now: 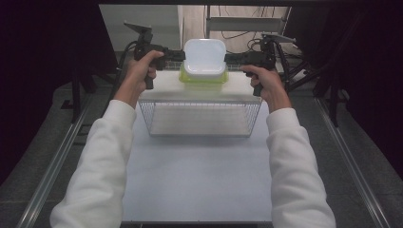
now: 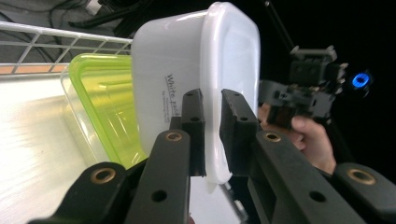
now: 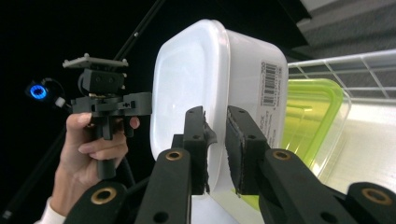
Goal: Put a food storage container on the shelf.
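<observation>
A white lidded container [image 1: 205, 57] is gripped from both sides over the top of a wire rack [image 1: 199, 118]. My left gripper [image 1: 183, 55] is shut on its left rim, and in the left gripper view the jaws [image 2: 212, 100] pinch the lid edge of the white container [image 2: 187, 60]. My right gripper [image 1: 227, 58] is shut on the opposite rim, with the edge of the white container [image 3: 196, 70] between its pads [image 3: 215, 116]. Directly beneath it sits a clear container with a green lid [image 1: 202, 80] [image 2: 102, 102] [image 3: 308, 116]. Whether the two containers touch I cannot tell.
The rack's white top shelf [image 1: 161, 88] stands at the far end of a pale table [image 1: 199, 175]. Metal rails [image 1: 62, 156] run along both sides of the table. Dark stands and cables [image 1: 294, 61] crowd the back behind the rack.
</observation>
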`<state>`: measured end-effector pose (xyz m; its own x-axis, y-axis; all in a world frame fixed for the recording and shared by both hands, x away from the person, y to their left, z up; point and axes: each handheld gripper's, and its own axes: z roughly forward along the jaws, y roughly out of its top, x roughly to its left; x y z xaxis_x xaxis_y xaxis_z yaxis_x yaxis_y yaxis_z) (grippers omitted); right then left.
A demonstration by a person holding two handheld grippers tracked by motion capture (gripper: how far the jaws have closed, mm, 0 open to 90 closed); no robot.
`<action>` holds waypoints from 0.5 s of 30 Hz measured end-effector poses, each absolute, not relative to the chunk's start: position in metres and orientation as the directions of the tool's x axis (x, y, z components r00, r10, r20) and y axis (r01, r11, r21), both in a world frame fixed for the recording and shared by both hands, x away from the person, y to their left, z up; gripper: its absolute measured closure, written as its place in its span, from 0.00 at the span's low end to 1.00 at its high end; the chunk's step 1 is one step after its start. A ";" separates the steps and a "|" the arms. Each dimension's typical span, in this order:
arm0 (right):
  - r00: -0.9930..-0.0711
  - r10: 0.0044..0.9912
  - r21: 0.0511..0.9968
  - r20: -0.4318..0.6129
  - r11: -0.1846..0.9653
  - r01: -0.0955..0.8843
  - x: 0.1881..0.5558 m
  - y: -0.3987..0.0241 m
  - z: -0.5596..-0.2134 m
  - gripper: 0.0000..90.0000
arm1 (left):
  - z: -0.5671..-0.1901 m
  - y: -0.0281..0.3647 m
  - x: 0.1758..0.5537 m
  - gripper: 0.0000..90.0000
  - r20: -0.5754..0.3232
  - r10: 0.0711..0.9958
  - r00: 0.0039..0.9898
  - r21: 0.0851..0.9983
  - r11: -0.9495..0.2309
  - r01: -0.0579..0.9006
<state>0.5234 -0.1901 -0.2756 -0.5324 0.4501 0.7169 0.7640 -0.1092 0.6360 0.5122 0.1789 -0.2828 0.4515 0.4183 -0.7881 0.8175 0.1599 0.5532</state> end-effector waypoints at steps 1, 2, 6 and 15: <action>-0.512 0.441 0.615 0.737 -0.124 0.779 0.526 -0.191 -0.277 0.86 | -0.283 0.179 0.513 0.89 -0.796 0.411 0.445 0.547 0.171 0.820; -0.504 0.435 0.606 0.746 -0.132 0.784 0.527 -0.191 -0.278 0.86 | -0.284 0.179 0.515 0.89 -0.803 0.404 0.438 0.539 0.180 0.823; -0.470 0.406 0.572 0.784 -0.176 0.801 0.533 -0.191 -0.283 0.85 | -0.288 0.180 0.521 0.87 -0.818 0.396 0.417 0.522 0.205 0.828; -0.398 0.370 0.499 0.840 -0.236 0.834 0.542 -0.191 -0.292 0.82 | -0.297 0.183 0.527 0.87 -0.834 0.379 0.401 0.506 0.233 0.831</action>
<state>0.5416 -0.1915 -0.2923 -0.3976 0.3697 0.8398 0.8340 -0.2361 0.4987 0.5272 0.1827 -0.2965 0.4012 0.3791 -0.8339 0.8308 0.2327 0.5055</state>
